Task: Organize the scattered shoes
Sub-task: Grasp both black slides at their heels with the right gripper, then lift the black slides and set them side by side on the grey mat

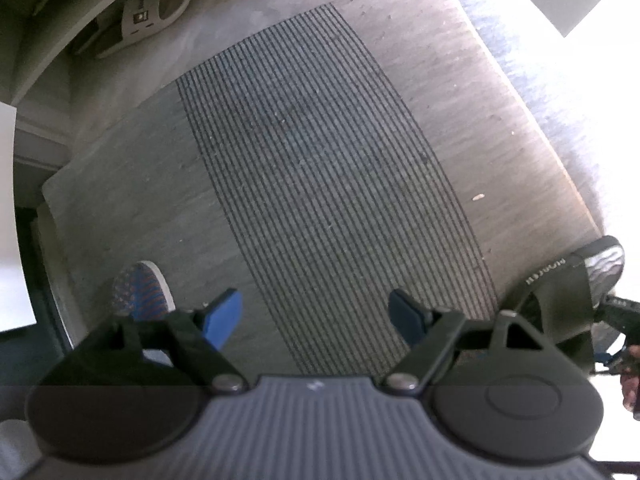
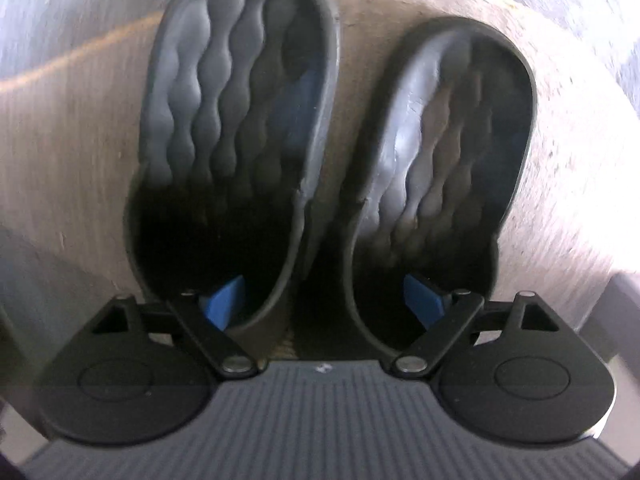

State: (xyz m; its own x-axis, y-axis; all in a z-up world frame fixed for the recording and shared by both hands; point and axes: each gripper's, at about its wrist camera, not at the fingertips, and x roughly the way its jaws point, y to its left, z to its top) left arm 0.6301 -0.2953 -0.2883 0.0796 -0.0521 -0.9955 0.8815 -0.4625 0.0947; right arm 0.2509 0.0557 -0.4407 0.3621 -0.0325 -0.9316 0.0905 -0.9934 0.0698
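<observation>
Over a striped mat (image 1: 320, 184) on grey floor, two grippers work at a shoe tidy-up. Count: 2 black slides, 1 patterned sneaker, 1 grey sandal, 1 mat.

L gripper (image 1: 316, 316) hangs above the mat's near end, blue pads (image 1: 224, 316) spread wide, nothing between them. Beside the mat's near-left corner sits the sneaker (image 1: 140, 292), red-and-blue pattern, heel cut off by the gripper body. Past the mat's far-left corner lies the sandal (image 1: 148, 16), under a pale shelf edge; more footwear above it is too dark to make out.

R gripper (image 2: 324, 302), seen only in its own cam, has one finger inside each slide, left slide (image 2: 236, 120) and right slide (image 2: 444, 148), soles wavy-ribbed, side by side w/ inner walls pinched together between the pads. L cam shows just one slide (image 1: 576, 292) off the mat's near-right corner, branded strap lettering unreadable, plus part of the R gripper at frame edge. R view blurred at the edges.
</observation>
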